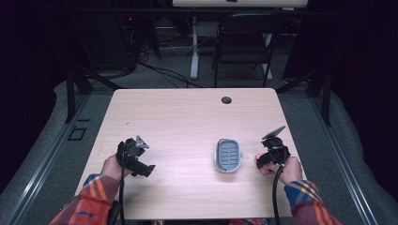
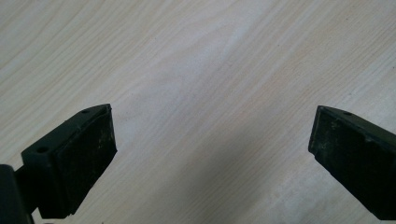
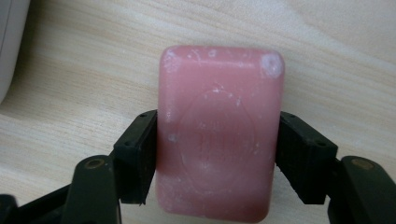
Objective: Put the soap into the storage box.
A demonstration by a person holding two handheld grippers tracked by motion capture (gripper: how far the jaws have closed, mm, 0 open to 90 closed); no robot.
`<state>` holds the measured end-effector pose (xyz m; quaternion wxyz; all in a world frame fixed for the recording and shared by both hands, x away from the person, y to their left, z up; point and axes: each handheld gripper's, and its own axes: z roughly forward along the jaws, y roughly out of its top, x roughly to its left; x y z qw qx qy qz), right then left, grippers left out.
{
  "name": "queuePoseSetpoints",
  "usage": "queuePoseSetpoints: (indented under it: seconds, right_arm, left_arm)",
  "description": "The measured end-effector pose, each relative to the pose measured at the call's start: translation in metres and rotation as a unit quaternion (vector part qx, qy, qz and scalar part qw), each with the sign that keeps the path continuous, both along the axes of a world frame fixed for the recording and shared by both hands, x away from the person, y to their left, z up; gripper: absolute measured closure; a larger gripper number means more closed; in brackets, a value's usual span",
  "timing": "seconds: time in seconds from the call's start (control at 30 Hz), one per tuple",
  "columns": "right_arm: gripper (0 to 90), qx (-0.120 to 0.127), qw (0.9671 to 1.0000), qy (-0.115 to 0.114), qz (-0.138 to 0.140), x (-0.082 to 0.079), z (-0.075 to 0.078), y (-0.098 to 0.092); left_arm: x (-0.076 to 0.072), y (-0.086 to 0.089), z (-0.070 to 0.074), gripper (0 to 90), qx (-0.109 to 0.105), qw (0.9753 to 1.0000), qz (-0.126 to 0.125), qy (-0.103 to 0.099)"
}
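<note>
Pale woodgrain table [image 3: 327, 32], rounded pink soap [image 3: 217, 135]

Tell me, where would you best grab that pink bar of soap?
Across its two long sides, near the middle, coming in along its length. The pink soap is a flat rounded rectangle, so its narrow width fits between the jaws. The right gripper already clamps it that way, beside the grey soap dish.

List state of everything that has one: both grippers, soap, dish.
left gripper: open, jaws wide apart over bare table, holding nothing.
right gripper: shut on the soap bar, one jaw against each long side.
soap bar: pink, whole, gripped, beside the dish; whether it is lifted is unclear.
soap dish: upright on the table, empty, slotted insert in place.
</note>
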<state>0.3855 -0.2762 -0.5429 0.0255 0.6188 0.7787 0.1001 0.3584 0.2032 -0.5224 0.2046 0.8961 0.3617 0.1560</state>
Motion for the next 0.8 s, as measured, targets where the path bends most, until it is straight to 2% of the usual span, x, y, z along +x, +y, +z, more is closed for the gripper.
queuePoseSetpoints:
  seconds: [0.33, 0.6, 0.73, 0.77, 0.8]
  right_arm:
    - [36.2, -0.006, 0.9998, 0.001, 0.019, 0.0001, -0.0007, 0.0005]
    - [36.4, -0.007, 0.9998, 0.002, 0.02, 0.0003, -0.0007, -0.0004]
    - [36.5, 0.0, 0.9997, 0.007, 0.022, 0.0006, -0.0006, -0.004]
    - [36.5, 0.003, 0.9999, 0.001, 0.015, 0.0002, -0.001, -0.0044]
    - [36.5, 0.002, 0.9998, 0.006, 0.021, 0.0007, 0.0, -0.006]
  left_arm:
    - [-0.0003, -0.0001, 0.0, 0.3, -0.001, 1.0, -0.002, 0.002]
    - [-0.0003, 0.0, 0.0001, 0.3, 0.0, 1.0, -0.003, 0.002]
    - [-0.0004, -0.0001, 0.0002, 0.3, 0.0, 1.0, -0.003, 0.001]
    - [-0.0004, -0.0002, 0.0003, 0.3, 0.001, 1.0, -0.004, 0.001]
    - [-0.0004, -0.0003, 0.0002, 0.3, 0.001, 1.0, -0.005, 0.001]
